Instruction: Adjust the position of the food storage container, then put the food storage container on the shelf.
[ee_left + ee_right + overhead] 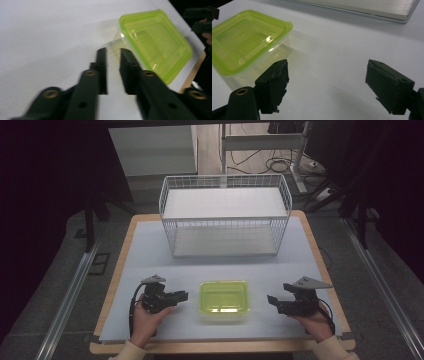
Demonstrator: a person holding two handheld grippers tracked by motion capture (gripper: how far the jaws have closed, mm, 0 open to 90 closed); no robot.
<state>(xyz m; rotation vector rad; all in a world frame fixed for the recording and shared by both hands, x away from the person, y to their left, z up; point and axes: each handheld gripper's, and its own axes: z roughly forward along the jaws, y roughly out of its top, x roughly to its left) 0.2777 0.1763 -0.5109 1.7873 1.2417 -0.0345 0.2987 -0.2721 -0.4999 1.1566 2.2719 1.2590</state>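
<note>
A clear food container with a lime-green lid (224, 299) sits at the front middle of the white table top (145, 255). My left gripper (185, 295) lies just left of it and points at it, its jaws a little apart with nothing between them. In the left gripper view the jaw tips (112, 51) stop short of the container's near corner (155, 42). My right gripper (270, 299) rests to the container's right with its jaws wide open and empty. In the right gripper view the container (244, 42) lies left of and beyond the right gripper (327, 67).
A white wire basket (225, 237) with a white board in it stands at the back of the table. Its base edge (362, 8) shows far off in the right gripper view. Bare table lies between basket and container. Cables run across the floor behind.
</note>
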